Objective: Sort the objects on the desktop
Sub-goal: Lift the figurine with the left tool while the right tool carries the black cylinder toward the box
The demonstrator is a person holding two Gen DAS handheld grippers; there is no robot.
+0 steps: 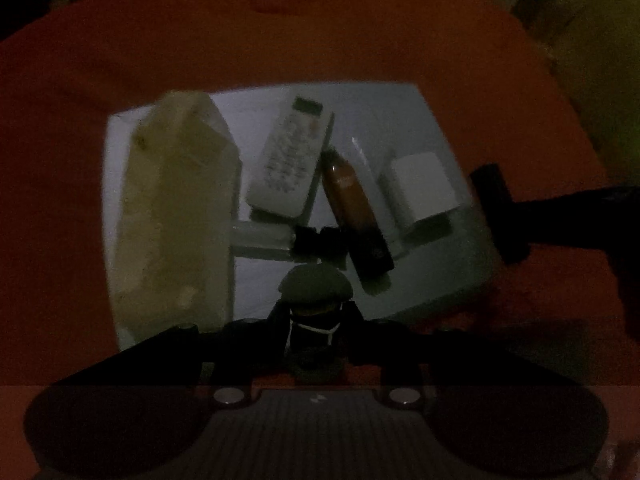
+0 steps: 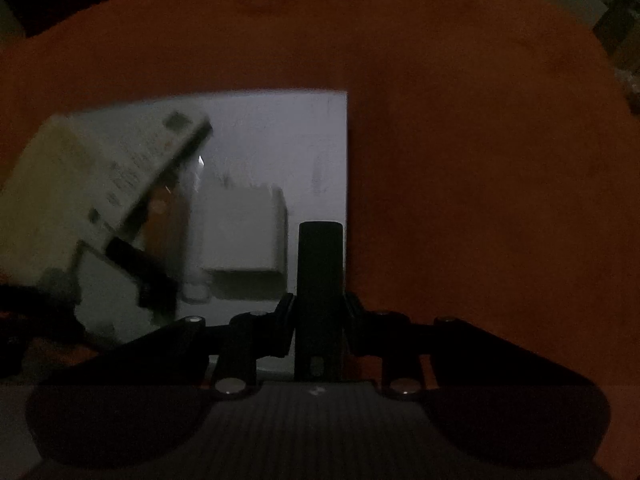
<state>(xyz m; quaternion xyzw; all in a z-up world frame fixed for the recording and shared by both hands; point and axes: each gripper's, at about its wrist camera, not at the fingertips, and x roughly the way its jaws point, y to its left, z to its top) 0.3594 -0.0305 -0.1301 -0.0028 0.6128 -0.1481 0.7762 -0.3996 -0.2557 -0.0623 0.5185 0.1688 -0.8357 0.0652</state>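
Left hand-held gripper (image 1: 314, 320): clamped on a small dark bottle with a domed cap (image 1: 314, 288), over the near edge of the white tray (image 1: 400, 120).
Right hand-held gripper (image 2: 319, 312): clamped on a dark cylinder (image 2: 320, 256) at the tray's right rim.
Tray contents: pale carton (image 1: 172, 208), remote (image 1: 290, 160), amber tube (image 1: 356, 208), white block (image 1: 422, 188), all crowded close together.
Counter (image 1: 280, 40): orange cover, bare around the tray.
Risk: dim, blurred views; a shallow pinch on round items could slip, or a lowered hand could knock the leaning remote.
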